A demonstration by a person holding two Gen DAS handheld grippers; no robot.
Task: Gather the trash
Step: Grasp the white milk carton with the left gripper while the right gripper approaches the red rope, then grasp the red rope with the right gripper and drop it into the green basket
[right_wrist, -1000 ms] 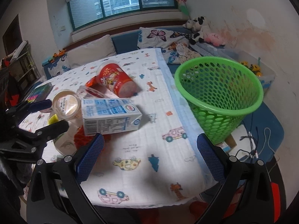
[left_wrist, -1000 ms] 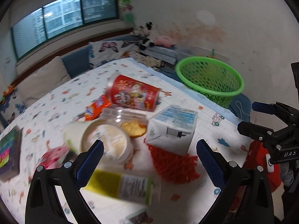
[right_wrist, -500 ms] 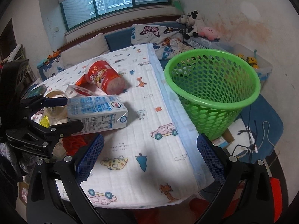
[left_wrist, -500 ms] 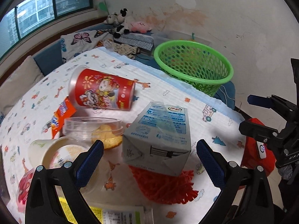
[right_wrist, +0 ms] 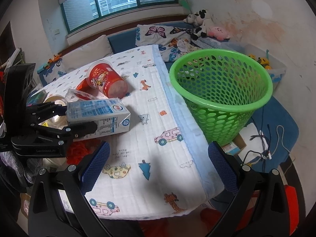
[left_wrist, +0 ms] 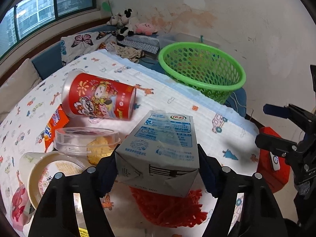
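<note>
Carton (left_wrist: 158,154) on the table (right_wrist: 158,122) now has the left gripper (left_wrist: 157,169) closed onto its sides, so it's ready to lift into the basket (right_wrist: 221,90); right gripper (right_wrist: 158,165) hangs open, empty.

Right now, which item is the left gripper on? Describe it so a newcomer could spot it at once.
On the cartoon-print table cloth, left of the green basket, trash lies in a cluster. At its near edge, on red netting, lies the milk carton, clamped in the left gripper. It is the only boxy blue-and-white item; its neighbours are round cups and tubs.
</note>
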